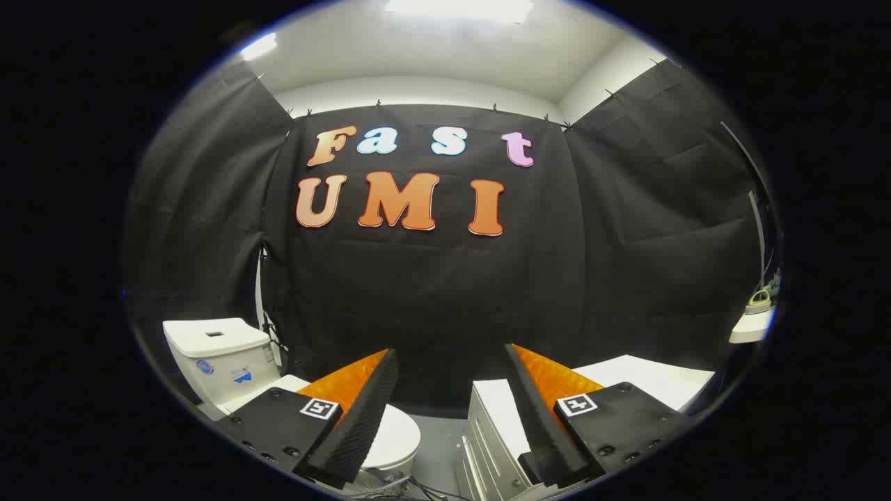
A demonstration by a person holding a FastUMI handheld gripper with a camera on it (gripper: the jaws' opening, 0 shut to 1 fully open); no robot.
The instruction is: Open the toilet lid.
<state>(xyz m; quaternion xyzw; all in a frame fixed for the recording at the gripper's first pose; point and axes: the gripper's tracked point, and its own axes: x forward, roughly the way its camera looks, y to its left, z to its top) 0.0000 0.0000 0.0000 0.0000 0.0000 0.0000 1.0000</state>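
You are holding the tool (451, 417) high and roughly level, looking out at the booth's black wall, with its two ridged black-and-orange fingers (362, 417) spread wide apart and nothing between them. The white ceramic toilet (230, 365) is sitting low and off to the left: its tank stands beyond the left finger, and the smooth white oval lid (397, 438), lying closed on the bowl, is peeking out just past that finger's tip, mostly hidden behind it. A white drawer unit (491, 431) is standing just ahead of the right finger, with a white desk (654, 379) behind it.

The main risk from here is approach. You are aiming above and to the right of the lid, so dropping straight down would probably bring the right finger against the drawer unit. The glossy lid also looks slippery; hooking only a thin edge could let it slide off and slam shut. Loose cables (397, 487) are lying on the floor by the bowl's base and could snag a low pass.
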